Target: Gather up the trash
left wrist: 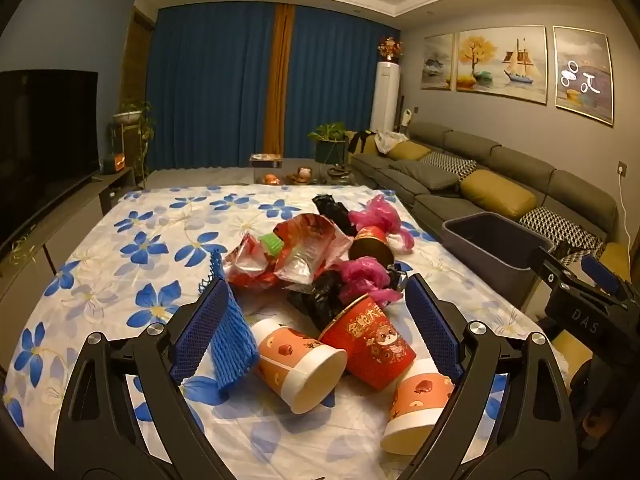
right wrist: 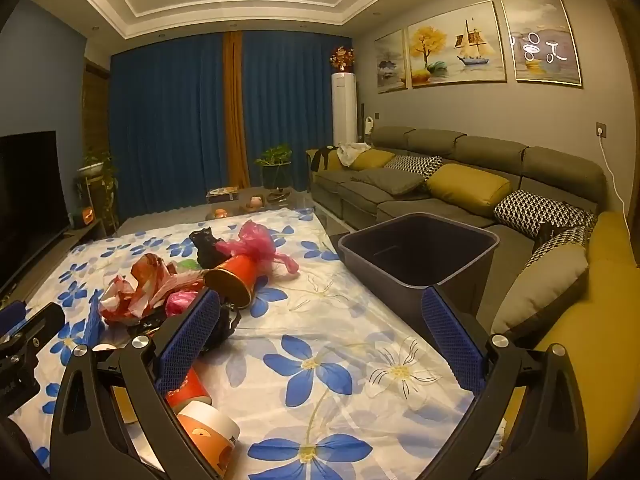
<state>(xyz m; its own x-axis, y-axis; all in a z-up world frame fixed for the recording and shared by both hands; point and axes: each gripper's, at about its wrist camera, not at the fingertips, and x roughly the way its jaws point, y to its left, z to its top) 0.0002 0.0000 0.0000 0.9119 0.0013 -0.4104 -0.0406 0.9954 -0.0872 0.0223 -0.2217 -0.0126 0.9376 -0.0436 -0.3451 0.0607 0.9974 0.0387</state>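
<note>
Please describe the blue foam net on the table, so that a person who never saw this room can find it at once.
Find the table with the flowered cloth and the heap of trash on it. At the heap's near left edge, beside the orange-patterned paper cup, lies the blue foam net. It is the only blue, ribbed mesh sleeve among red, pink and black pieces.

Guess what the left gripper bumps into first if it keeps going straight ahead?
Probably the paper cups: the left gripper stands open, with the orange cup and red cup lying right between its fingers. Depth is hard to judge.

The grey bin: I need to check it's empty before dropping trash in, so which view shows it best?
Right wrist view: the grey bin shows its whole rim and bare inside. Left wrist view catches only part of it.
</note>
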